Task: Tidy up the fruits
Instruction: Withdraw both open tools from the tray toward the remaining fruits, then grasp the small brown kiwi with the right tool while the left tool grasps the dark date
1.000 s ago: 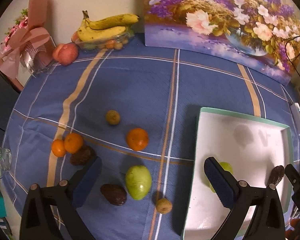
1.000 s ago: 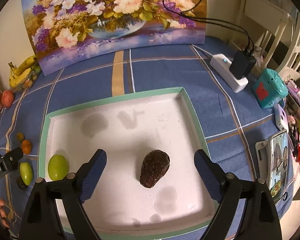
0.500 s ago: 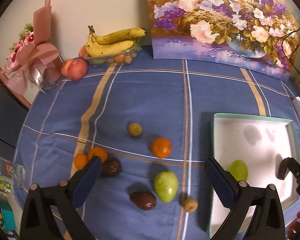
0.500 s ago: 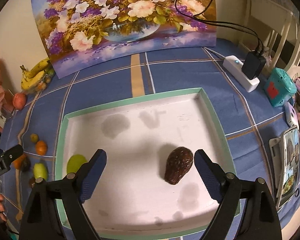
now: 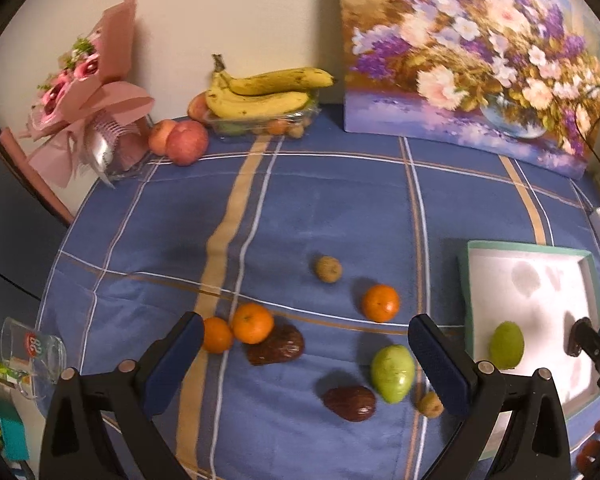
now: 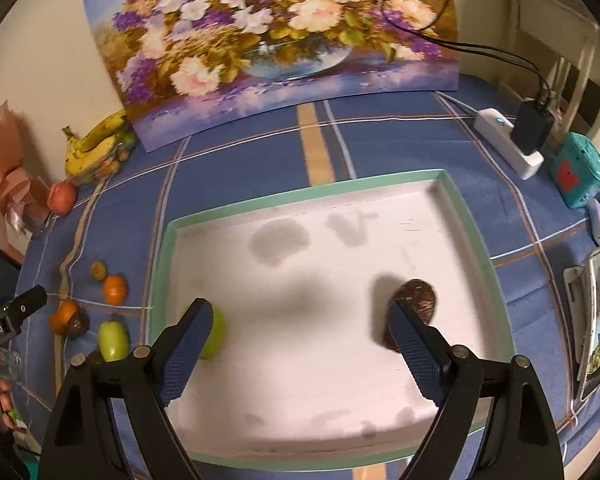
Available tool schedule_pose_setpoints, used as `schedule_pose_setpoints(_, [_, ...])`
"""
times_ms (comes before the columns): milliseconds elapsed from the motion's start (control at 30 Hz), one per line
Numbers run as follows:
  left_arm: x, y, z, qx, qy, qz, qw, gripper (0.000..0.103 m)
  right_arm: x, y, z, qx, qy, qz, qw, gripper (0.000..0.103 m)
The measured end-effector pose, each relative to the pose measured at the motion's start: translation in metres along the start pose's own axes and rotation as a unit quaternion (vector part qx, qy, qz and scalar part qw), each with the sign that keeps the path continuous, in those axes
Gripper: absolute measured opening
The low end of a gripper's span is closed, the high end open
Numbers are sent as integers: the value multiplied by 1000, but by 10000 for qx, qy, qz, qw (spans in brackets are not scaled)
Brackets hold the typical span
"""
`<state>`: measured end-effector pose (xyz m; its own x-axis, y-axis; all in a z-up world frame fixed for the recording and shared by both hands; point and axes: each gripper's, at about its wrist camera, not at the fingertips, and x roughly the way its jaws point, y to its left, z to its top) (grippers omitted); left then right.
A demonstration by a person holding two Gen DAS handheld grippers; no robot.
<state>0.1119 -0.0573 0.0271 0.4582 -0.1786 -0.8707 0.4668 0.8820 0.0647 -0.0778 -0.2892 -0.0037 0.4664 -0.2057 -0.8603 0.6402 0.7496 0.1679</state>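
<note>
The left gripper hovers above the blue plaid-clothed surface with its fingers spread wide and holding nothing. Between them lie a wrinkled dark brown fruit, a second dark brown fruit, a green pear-shaped fruit and an orange mandarin; another mandarin sits just beside the left finger.

The right gripper hangs over the white tray with a mint-green rim, fingers wide and empty. In the tray, a round green fruit lies partly behind the left finger and a dark brown textured fruit partly behind the right one.
</note>
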Motion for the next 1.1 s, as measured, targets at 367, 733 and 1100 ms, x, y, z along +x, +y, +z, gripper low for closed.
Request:
schedule_pose_setpoints(367, [-8, 67, -7, -710, -135, -16, 9974, 103, -10, 65, -5, -585, -75, 749, 9954, 90])
schedule_pose_setpoints(733, [-21, 105, -10, -1016, -422, -50, 9939, 103, -18, 121, -19, -1336, -275, 1180, 9836, 90])
schedule_pose_setpoints(1100, [-13, 118, -11, -1086, -176, -196, 9937, 103, -11, 155, -32, -1862, -135, 1293, 9739, 63])
